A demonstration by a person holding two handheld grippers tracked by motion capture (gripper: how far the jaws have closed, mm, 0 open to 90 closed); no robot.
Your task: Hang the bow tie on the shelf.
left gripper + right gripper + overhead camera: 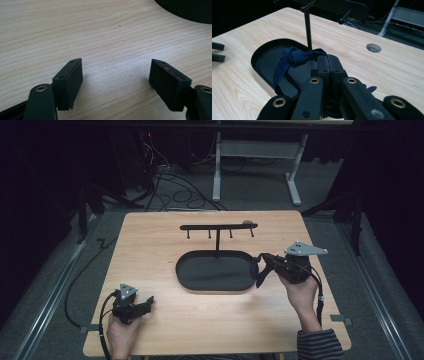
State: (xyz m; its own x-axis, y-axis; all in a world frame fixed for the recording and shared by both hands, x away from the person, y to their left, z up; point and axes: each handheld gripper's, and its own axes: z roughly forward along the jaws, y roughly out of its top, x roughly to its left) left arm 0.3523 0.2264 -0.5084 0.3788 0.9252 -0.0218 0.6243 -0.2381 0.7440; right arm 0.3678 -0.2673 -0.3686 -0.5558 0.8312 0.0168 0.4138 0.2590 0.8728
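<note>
Navy fabric loop (293, 58) in clamped right gripper (329, 63)

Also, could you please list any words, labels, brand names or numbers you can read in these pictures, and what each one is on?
None: no readable text appears in any view.
The black stand, its oval tray, the dark blue fabric loop, the wooden table and both grippers, left gripper and right gripper, carry no visible lettering.

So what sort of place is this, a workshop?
More likely a lab or recording studio: a lone wooden table on grey carpet, dark curtains around, loose cables on the floor, and a person holding a camera-fitted tool in each hand.
</note>
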